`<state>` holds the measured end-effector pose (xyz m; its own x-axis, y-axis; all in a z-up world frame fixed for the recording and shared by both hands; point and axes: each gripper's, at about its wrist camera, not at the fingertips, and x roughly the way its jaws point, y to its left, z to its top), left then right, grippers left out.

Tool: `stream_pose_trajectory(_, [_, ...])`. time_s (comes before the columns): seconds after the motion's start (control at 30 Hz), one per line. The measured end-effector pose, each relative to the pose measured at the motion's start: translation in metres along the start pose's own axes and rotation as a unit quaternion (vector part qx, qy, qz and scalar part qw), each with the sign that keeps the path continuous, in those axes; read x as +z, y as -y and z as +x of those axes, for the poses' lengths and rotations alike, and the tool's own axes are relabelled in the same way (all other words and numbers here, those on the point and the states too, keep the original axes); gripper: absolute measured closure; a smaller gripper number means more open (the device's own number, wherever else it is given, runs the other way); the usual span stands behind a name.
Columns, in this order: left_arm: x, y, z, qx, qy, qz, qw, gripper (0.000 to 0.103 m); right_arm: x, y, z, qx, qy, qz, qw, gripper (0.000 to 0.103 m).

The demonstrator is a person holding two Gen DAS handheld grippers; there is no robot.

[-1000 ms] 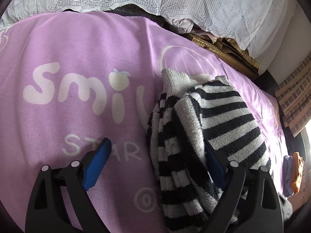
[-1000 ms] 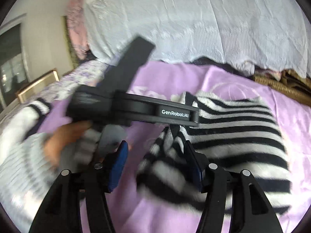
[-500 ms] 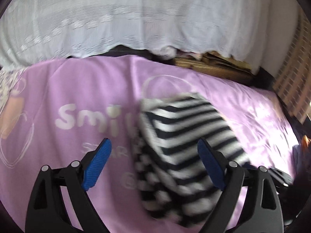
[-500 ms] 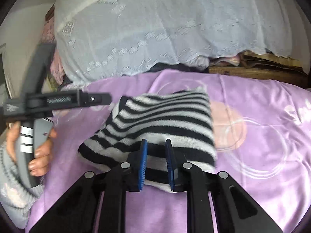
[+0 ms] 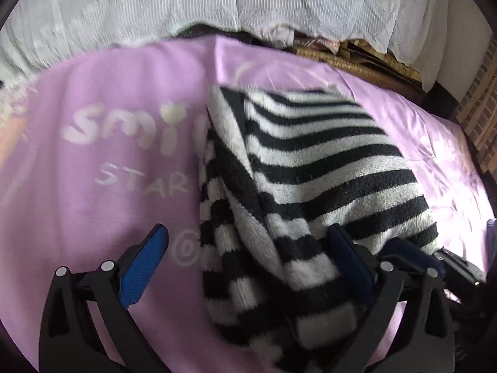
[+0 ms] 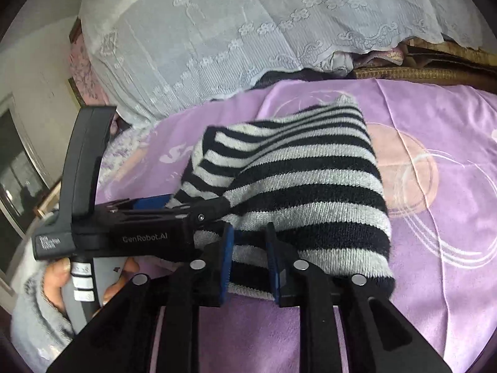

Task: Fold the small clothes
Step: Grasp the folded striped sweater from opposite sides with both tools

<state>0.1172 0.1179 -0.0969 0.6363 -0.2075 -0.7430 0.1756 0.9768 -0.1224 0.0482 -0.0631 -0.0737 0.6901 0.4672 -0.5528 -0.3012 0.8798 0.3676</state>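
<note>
A black-and-white striped knit garment (image 5: 310, 174) lies folded on the purple blanket (image 5: 93, 205). It also shows in the right wrist view (image 6: 304, 180). My left gripper (image 5: 248, 248) is open, its fingers on either side of the garment's near left edge. My right gripper (image 6: 250, 245) is shut on the garment's near hem. The left gripper also shows in the right wrist view (image 6: 174, 208), at the garment's left side, with a hand on its handle.
A white lace cover (image 6: 248, 31) hangs over piled bedding behind the blanket. Woven mats (image 5: 357, 62) lie at the back right. A wooden slat frame (image 5: 478, 108) stands at the far right edge.
My right gripper closed on the garment's near hem and drew it flat. My left gripper pulled back, then came in again around the garment's left edge.
</note>
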Motion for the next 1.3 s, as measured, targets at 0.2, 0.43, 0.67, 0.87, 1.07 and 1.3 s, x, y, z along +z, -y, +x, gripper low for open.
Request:
stream_pose_trajectory(0.2, [0.002, 0.01, -0.024, 0.02, 0.036, -0.011, 0.9991, 0.004, 0.033, 0.004, -0.024, -0.025, 0.063, -0.007, 0.998, 0.066])
stream_pose_trajectory(0.43, [-0.003, 0.0, 0.011, -0.013, -0.018, -0.037, 0.9991, 0.004, 0.038, 0.04, 0.024, -0.054, 0.011, 0.016, 0.998, 0.066])
stream_pose_trajectory(0.67, [-0.005, 0.003, 0.012, -0.014, -0.015, -0.037, 0.9991, 0.004, 0.033, 0.042, 0.023, -0.041, 0.017, 0.015, 0.999, 0.066])
stream_pose_trajectory(0.87, [-0.005, 0.004, 0.012, -0.011, -0.011, -0.036, 0.9992, 0.004, 0.031, 0.042, 0.016, -0.03, 0.03, 0.015, 0.999, 0.061])
stream_pose_trajectory(1.07, [-0.005, 0.006, 0.009, -0.003, -0.005, -0.033, 0.9995, 0.004, 0.037, 0.038, -0.009, -0.053, 0.087, 0.016, 0.995, 0.061])
stream_pose_trajectory(1.3, [-0.005, 0.011, 0.007, 0.011, 0.004, -0.02, 0.9997, 0.004, 0.056, 0.045, 0.02, -0.075, 0.043, 0.022, 0.996, 0.061])
